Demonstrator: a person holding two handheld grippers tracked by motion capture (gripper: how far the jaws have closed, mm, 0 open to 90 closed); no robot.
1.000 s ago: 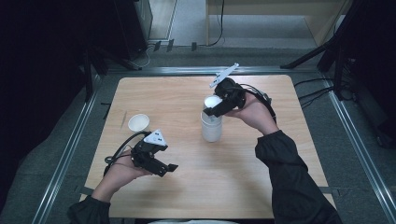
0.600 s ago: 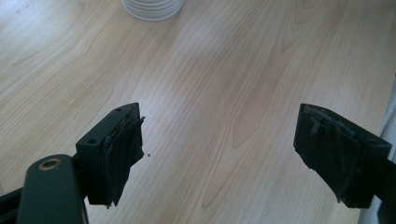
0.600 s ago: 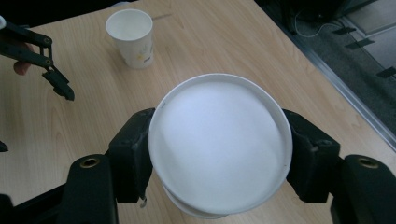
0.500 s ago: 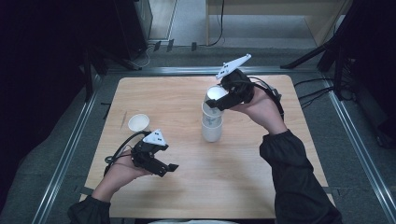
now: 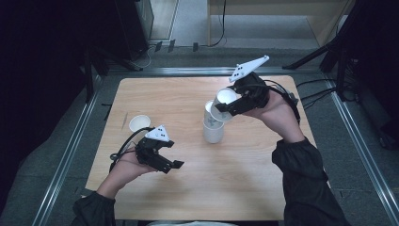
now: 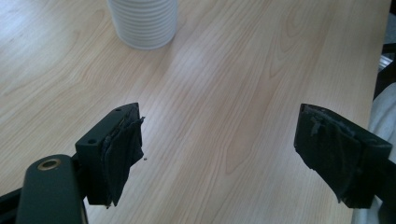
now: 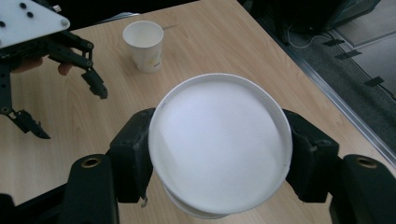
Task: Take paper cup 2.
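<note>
We are gripping a white cup (image 5: 224, 102) in our right gripper (image 5: 235, 104) above the stack (image 5: 212, 129); our left gripper (image 5: 165, 162) is gaping wide, empty.

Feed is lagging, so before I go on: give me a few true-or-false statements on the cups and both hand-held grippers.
1. The right hand-held gripper holds a cup. True.
2. That cup sits fully nested in the stack. False: it is tilted, lifted above the stack.
3. The left hand-held gripper is open and empty. True.
4. The single cup lies on its side. False: it stands upright on the table.
</note>
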